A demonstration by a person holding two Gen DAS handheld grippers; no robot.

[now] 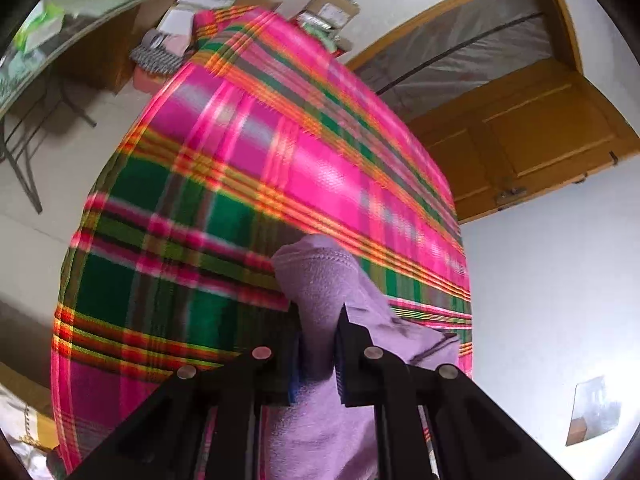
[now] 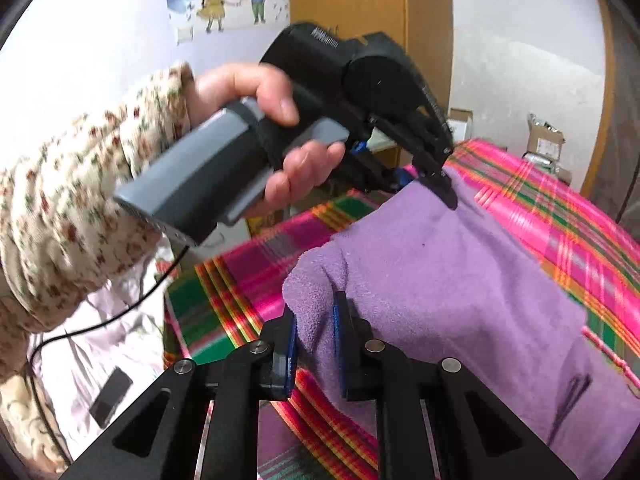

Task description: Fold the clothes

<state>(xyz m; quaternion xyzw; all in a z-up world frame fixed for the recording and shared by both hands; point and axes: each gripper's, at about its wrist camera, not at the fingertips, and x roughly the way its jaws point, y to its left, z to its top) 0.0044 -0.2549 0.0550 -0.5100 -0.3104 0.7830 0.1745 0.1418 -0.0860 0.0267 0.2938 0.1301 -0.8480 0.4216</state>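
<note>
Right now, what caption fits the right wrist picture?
Both tools pinch a purple cloth over the plaid bedspread.

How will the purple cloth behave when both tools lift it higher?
The cloth is probably floppy: it sags between the left tool and the right tool. It looks fleecy, so likely light and unlikely to slip from the pads.

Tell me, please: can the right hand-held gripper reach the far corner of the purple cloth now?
Probably not: the right hand-held gripper is shut on the purple cloth, and the left hand-held gripper already grips that far corner.
</note>
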